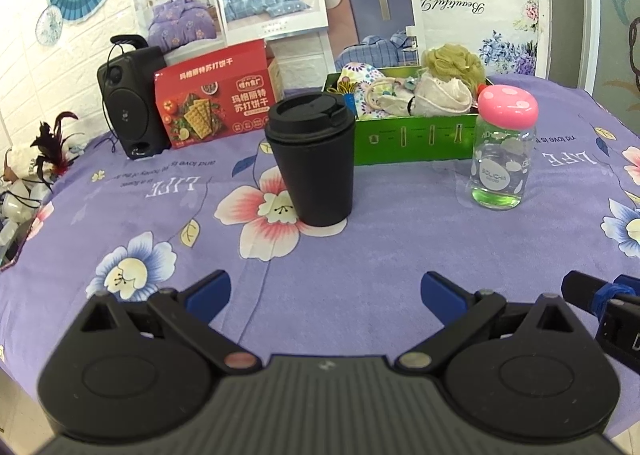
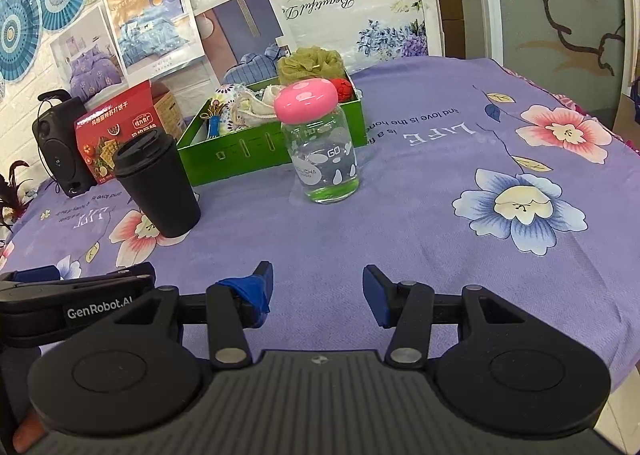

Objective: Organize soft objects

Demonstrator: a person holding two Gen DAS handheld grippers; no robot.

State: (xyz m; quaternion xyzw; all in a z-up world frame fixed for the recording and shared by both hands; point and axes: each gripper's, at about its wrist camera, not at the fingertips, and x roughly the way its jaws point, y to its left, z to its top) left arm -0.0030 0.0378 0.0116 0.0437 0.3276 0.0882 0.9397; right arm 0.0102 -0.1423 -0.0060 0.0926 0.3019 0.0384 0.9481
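A green box stands at the back of the table. It holds soft things: an olive bath pouf, a floral cloth, a pale cloth and a red soft item. My left gripper is open and empty, low over the purple floral tablecloth near the front edge. My right gripper is open and empty beside it, to its right; its finger shows in the left wrist view.
A black lidded cup and a glass bottle with a pink cap stand in front of the box. A red cracker box and a black speaker stand at the back left.
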